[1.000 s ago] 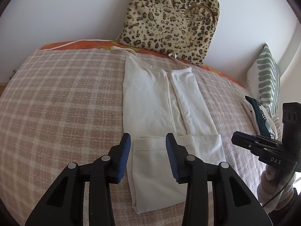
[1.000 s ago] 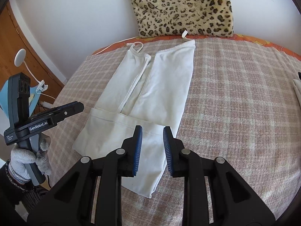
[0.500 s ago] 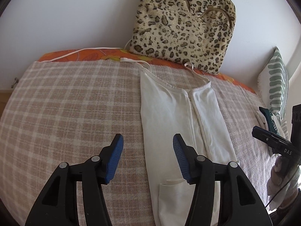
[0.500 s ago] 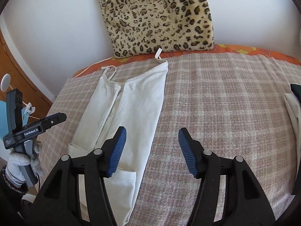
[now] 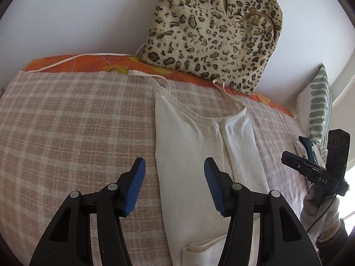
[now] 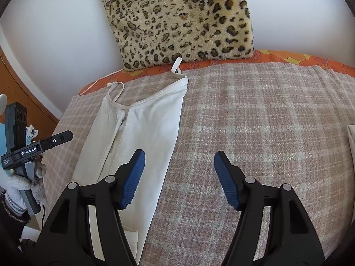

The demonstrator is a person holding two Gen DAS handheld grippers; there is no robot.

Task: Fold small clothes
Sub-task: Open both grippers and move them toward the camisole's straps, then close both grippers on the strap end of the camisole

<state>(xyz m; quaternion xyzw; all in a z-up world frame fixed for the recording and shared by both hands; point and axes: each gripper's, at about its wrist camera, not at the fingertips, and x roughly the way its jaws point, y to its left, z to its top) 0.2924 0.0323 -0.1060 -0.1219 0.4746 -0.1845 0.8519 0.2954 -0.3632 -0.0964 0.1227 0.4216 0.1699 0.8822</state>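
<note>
Both jaws stand wide apart, empty: left gripper (image 5: 174, 185) and right gripper (image 6: 178, 178) flank the white camisole (image 5: 195, 155), which lies narrow-folded lengthwise on the checked blanket (image 5: 73, 122), straps toward its far edge, presumably ready for a crosswise fold.

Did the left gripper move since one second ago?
Yes. The left gripper went forward toward the leopard cushion, opened, and now straddles the white top's left edge.

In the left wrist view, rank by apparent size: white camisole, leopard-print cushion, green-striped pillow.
1. white camisole, partly cut off by the frame's bottom edge and closest to the camera
2. leopard-print cushion, close in apparent size, so the first two ranks are unsure
3. green-striped pillow, only partly in view
</note>
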